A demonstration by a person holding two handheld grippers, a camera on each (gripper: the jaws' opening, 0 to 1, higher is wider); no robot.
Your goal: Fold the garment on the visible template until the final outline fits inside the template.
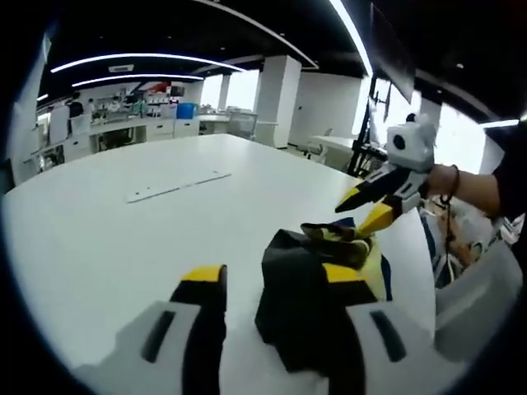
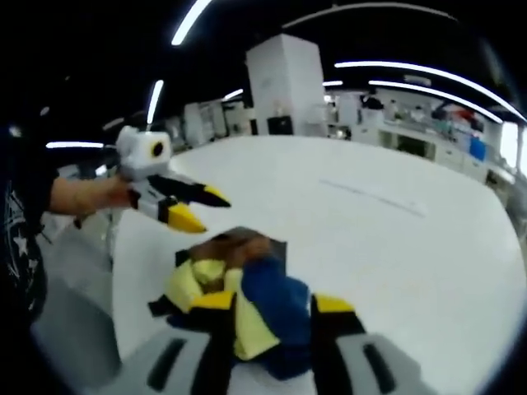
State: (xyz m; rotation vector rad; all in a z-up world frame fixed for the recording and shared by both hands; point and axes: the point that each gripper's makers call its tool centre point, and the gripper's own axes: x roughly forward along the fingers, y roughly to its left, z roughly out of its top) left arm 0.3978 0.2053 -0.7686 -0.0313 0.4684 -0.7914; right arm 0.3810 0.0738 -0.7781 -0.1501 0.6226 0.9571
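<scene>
1. While the garment lies bunched in a dark, yellow and blue heap on the white table at the lower middle of the left gripper view, the left claw stands with its jaws spread, one jaw to the left of the heap on bare table, the other over the heap's right part; it grips nothing that can be made out.
2. In the right gripper view the same garment fills the lower middle, blue and yellow folds rising between the jaws of the right claw; the cloth hides whether those jaws are pinching it, so its state cannot be told.
3. Just beyond the heap, the other claw shows in each view: the right claw at the right of the left gripper view, held by a hand with jaws a little apart above the cloth, and the left claw at the left of the right gripper view.
4. Farther back, a thin pale outline lies on the table at middle left of the left gripper view, probably the template, well apart from the garment.
5. Likely risks: the crumpled heap sits near the table's edge, so a careless pull could drag it off; folding it where it lies would miss the template.
6. No brand, label or writing on the garment or table can be read.
</scene>
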